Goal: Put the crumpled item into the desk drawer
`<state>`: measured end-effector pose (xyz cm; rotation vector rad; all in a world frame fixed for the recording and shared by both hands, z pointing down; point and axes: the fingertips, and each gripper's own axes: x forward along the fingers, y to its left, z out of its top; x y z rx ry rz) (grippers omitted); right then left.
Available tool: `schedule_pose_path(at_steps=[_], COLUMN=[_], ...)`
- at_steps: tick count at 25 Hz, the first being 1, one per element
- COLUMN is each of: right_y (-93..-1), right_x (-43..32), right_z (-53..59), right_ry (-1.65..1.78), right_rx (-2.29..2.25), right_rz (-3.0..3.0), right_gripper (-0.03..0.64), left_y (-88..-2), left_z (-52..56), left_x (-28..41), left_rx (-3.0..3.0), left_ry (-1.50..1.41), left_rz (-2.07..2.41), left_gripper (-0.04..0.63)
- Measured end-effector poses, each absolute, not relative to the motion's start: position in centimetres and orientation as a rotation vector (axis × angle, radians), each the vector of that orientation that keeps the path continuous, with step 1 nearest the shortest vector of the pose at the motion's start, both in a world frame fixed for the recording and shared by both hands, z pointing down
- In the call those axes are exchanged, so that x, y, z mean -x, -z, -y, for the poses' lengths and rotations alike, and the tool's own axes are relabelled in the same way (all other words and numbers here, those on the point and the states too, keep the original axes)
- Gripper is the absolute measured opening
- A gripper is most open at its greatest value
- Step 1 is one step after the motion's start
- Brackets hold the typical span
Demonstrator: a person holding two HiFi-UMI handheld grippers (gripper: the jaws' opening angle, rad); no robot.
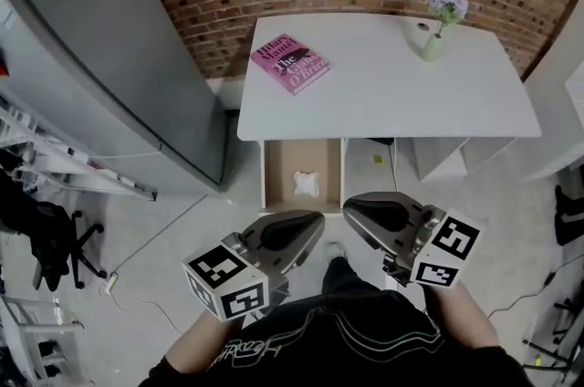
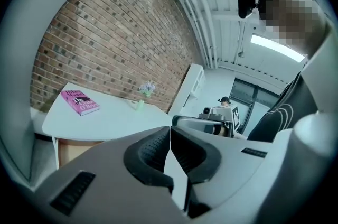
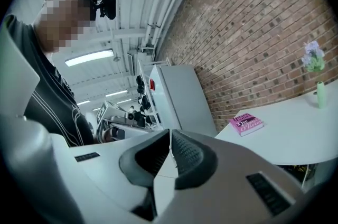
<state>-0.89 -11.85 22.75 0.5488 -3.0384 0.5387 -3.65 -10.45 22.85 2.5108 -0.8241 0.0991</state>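
A crumpled white item (image 1: 306, 184) lies inside the open wooden drawer (image 1: 275, 177) that is pulled out from under the white desk (image 1: 392, 98). My left gripper (image 1: 316, 221) is held close to my body, below the drawer's front edge, jaws shut with nothing between them. My right gripper (image 1: 350, 207) sits beside it to the right, also shut and empty. In the left gripper view the left gripper (image 2: 169, 131) points up over the desk, pads pressed together. In the right gripper view the right gripper (image 3: 170, 134) shows its pads together too.
A pink book (image 1: 290, 63) lies on the desk's left part and a small vase of flowers (image 1: 436, 34) stands at its back right. A tall grey cabinet (image 1: 119, 75) stands left of the desk, a black chair (image 1: 46, 239) further left. Brick wall behind.
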Motion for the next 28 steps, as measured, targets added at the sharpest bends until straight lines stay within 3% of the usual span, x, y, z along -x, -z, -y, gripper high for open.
schedule_pose_path(at_steps=[28], right_y=[-22.3], right_x=[0.4], right_z=[8.6], right_ry=[-0.493], right_rx=[-0.572], right_rz=[3.039], right_gripper=[0.043], left_y=[-21.6], left_z=[8.1], left_x=[4.2], left_rx=[-2.491], left_ry=[-0.055], left_rz=[0.921], left_gripper=[0.025])
